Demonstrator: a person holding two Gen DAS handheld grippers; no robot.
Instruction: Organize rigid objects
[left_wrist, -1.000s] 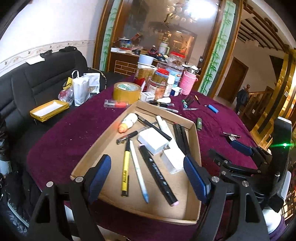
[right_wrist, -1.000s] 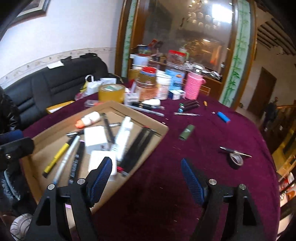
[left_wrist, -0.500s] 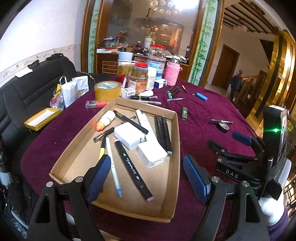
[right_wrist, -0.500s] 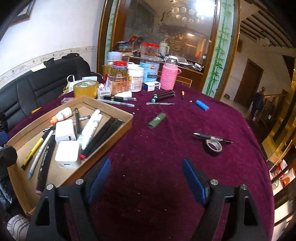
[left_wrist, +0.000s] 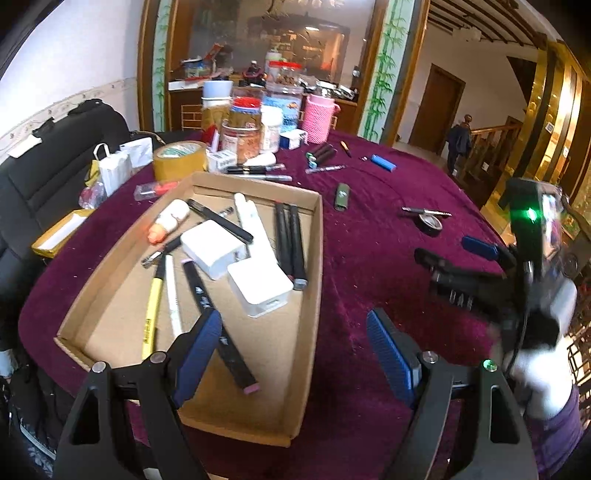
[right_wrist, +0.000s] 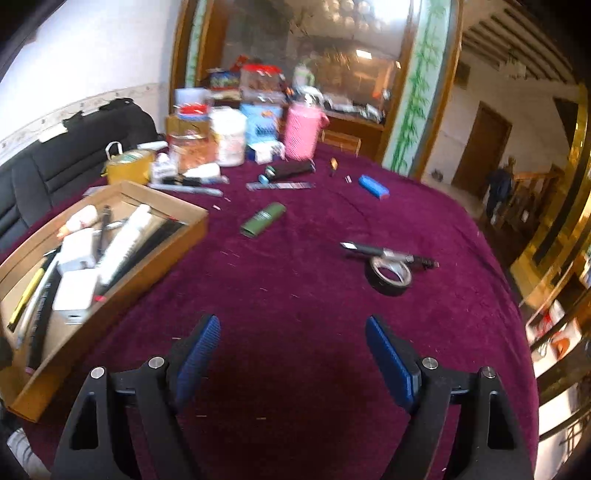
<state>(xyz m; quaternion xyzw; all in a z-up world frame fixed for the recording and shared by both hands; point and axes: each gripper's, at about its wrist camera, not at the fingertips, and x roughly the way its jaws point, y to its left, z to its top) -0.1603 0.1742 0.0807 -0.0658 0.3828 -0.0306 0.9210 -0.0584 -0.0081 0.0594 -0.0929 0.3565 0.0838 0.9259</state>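
A shallow cardboard tray (left_wrist: 314, 266) on the purple table holds several pens, markers, two white boxes (left_wrist: 258, 286) and a glue bottle (left_wrist: 168, 221); it shows at left in the right wrist view (right_wrist: 155, 254). My left gripper (left_wrist: 295, 354) is open and empty over the tray's near right corner. My right gripper (right_wrist: 293, 358) is open and empty above bare cloth; it shows at right in the left wrist view (left_wrist: 454, 251). Loose on the cloth lie a green lighter (right_wrist: 263, 218), a pen (right_wrist: 388, 253) across a black tape roll (right_wrist: 388, 275), and a blue lighter (right_wrist: 373, 186).
Jars, a pink holder (right_wrist: 303, 134), a yellow tape roll (left_wrist: 180, 159) and more pens (right_wrist: 284, 185) crowd the table's far side. A black sofa (left_wrist: 44, 181) with bags stands at left. The table edge curves away at right, near a golden railing.
Both grippers have swung to the right; the tray has slid leftward in both views. The right gripper has come closer to the tape roll and pen. Both stay open.
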